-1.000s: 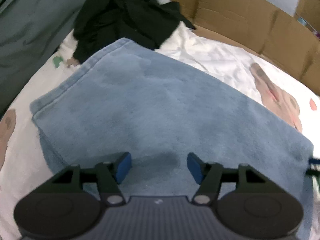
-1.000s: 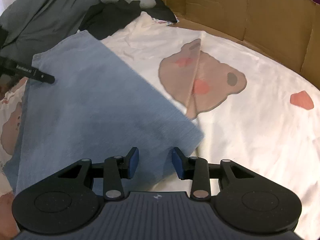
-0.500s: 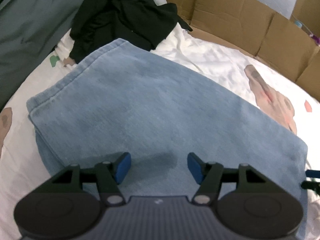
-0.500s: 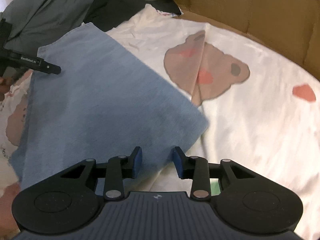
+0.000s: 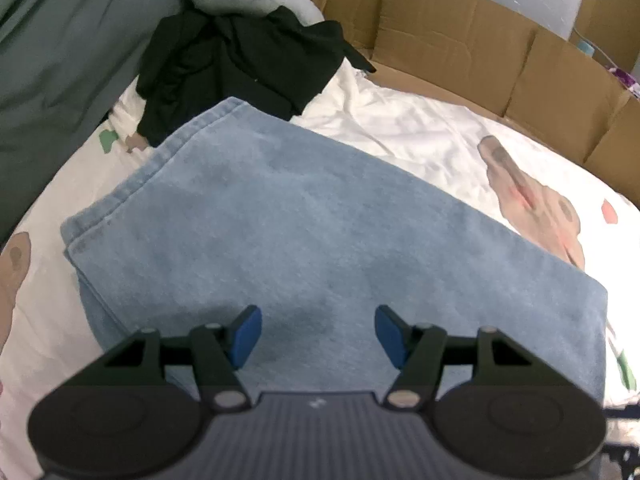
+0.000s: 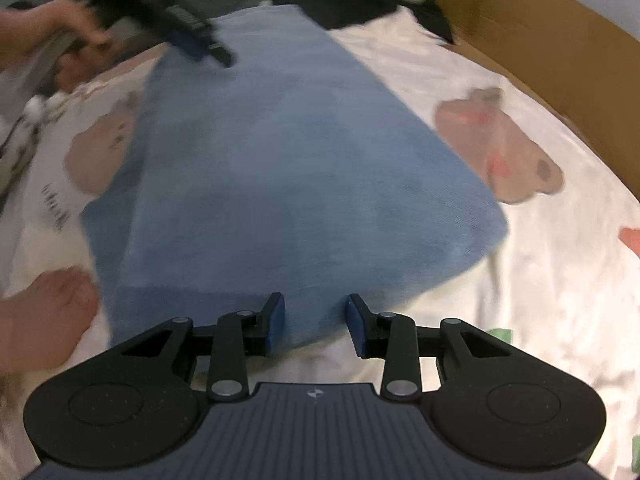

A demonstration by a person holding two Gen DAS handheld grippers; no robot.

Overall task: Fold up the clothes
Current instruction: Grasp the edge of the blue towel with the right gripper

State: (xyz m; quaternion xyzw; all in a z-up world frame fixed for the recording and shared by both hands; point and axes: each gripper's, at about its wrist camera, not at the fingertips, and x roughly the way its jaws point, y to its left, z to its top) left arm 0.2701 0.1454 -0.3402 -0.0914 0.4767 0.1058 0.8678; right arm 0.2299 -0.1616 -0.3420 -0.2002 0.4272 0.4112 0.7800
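Both claws gape empty: the left claw [image 5: 318, 334] above the jeans [image 5: 320, 232], the right claw [image 6: 316, 322], just narrowing, at their hem; a shallow pinch could drop layers.

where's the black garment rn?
In the left wrist view, the black garment is bunched at upper left on the bear-print sheet, just beyond the far corner of the blue folded cloth, below the grey bedding.
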